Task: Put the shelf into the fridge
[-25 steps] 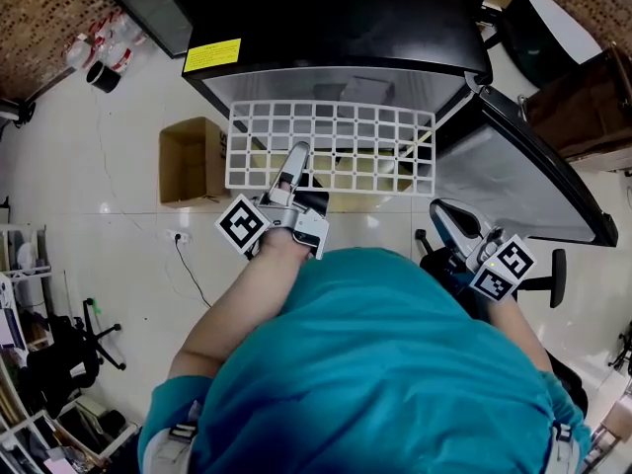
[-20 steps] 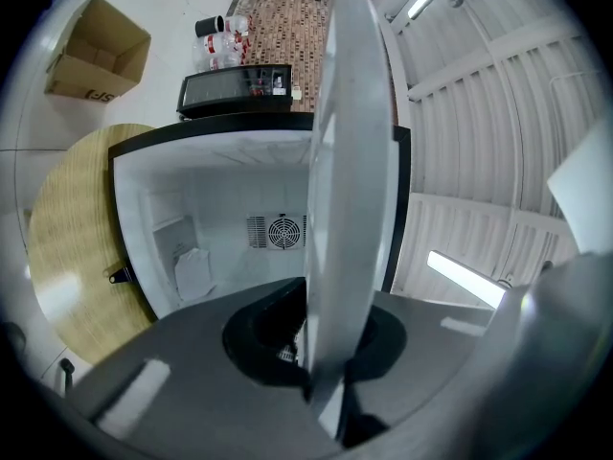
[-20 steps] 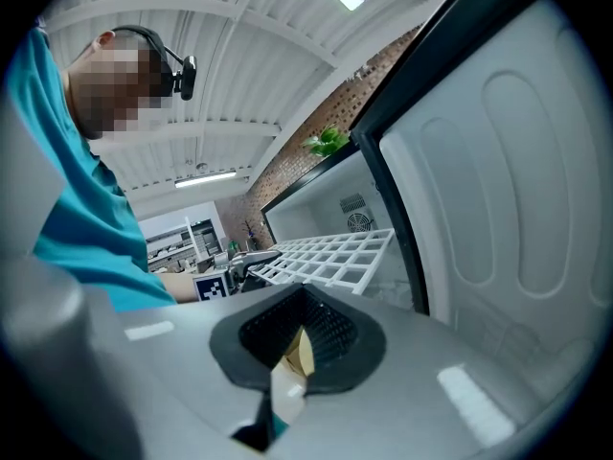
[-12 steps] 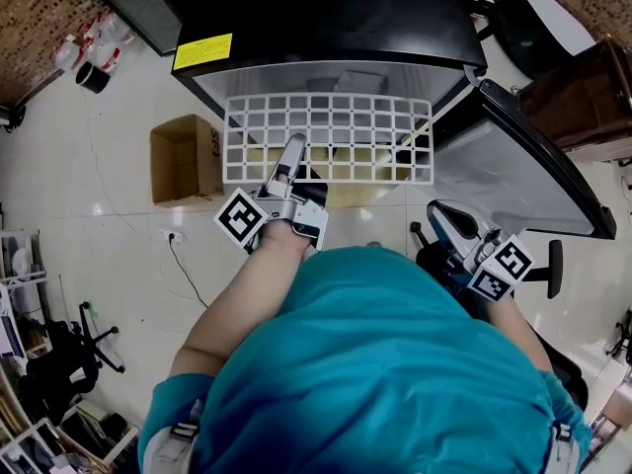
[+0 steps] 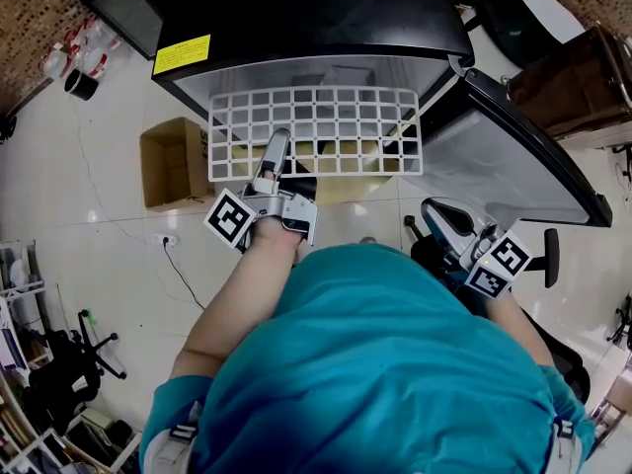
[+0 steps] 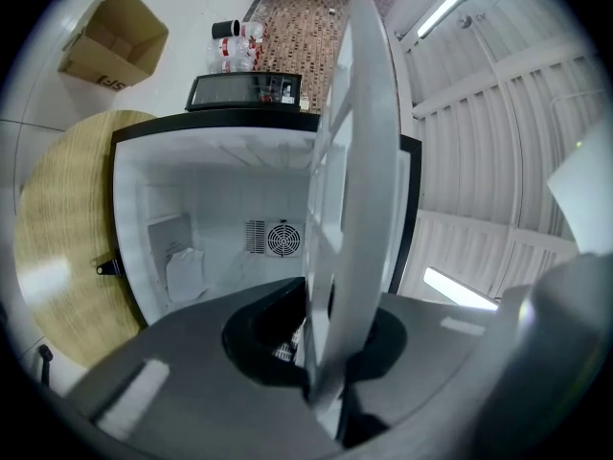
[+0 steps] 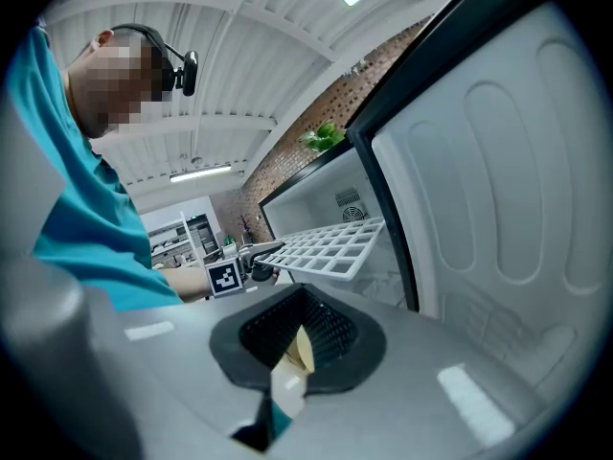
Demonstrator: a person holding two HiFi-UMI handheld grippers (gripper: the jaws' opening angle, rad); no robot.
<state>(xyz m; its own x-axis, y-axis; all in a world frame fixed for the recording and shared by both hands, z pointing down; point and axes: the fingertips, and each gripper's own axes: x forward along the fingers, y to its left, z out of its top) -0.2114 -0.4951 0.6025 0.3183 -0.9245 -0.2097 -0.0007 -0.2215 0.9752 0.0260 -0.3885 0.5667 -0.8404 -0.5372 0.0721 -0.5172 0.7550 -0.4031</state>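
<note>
While pinched by the left gripper [image 5: 277, 144], the white grid shelf [image 5: 341, 126] is held at the open fridge [image 5: 316, 18]. The right gripper [image 5: 437, 215] is pressed together, empty, beside the fridge door [image 5: 523, 151].

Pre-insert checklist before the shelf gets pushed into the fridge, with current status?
1. Left hand-held gripper clamped on shelf edge: ok.
2. Fridge door open: ok.
3. Shelf far edge at the opening: ok.
4. Shelf lined up with side rails: cannot tell.
5. Right hand-held gripper supporting shelf: not ok, shut and apart from it.
</note>
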